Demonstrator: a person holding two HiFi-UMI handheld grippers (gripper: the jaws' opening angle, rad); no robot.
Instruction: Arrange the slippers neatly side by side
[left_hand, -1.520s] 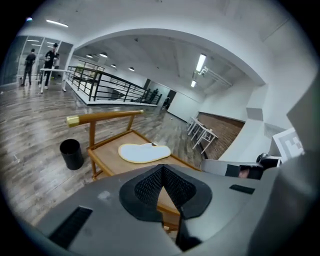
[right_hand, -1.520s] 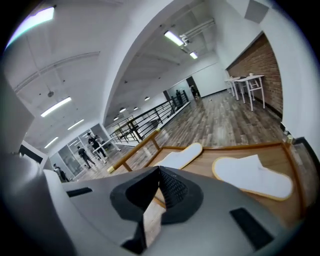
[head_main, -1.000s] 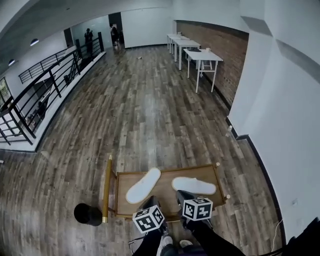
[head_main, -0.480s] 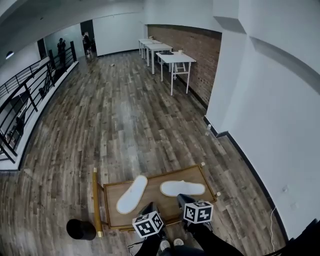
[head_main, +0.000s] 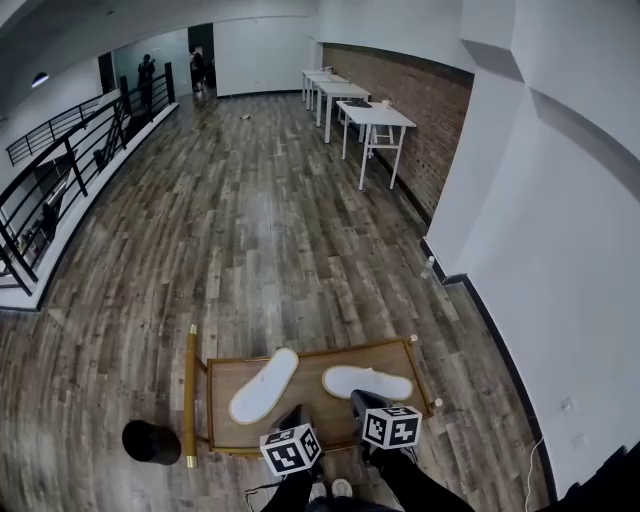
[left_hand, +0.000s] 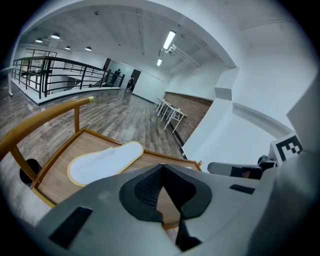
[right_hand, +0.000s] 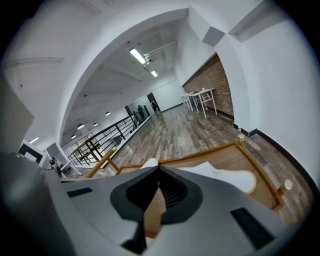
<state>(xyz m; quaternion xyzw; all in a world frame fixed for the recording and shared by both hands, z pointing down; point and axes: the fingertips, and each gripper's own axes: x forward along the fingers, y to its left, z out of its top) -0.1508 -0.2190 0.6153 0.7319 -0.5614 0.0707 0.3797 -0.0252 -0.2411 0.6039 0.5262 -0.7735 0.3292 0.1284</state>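
Wood-plank flooring (head_main: 260, 230) runs back to a brick wall (head_main: 420, 95), white tables (head_main: 375, 115) and a black railing (head_main: 60, 170) at far left, while a low wooden surface (head_main: 310, 352) with a raised rim and a golden rail (head_main: 189, 395) along its left side stands in the near foreground. A black round object (head_main: 150, 441) sits on the floor just left of it. Two white slippers lie on the surface, well out of line: the left slipper (head_main: 264, 385) runs diagonally, its far end leaning right, and the right slipper (head_main: 367, 382) lies almost crosswise, apart from its mate. Over the past second neither slipper has shifted. Only the two tools have moved, easing down toward the near edge of the surface. The left tongs (left_hand: 161, 167) are pressed together with nothing between them and point past the diagonal slipper. The right tongs (right_hand: 159, 167) are likewise pressed together and empty, with the crosswise slipper lying just beyond them to the right. That reads as an approach, not a grasp, and the arranging itself has not begun. Either pair would probably have to spread before it could take hold, and the crosswise slipper appears to need the larger turn to lie parallel beside the other.
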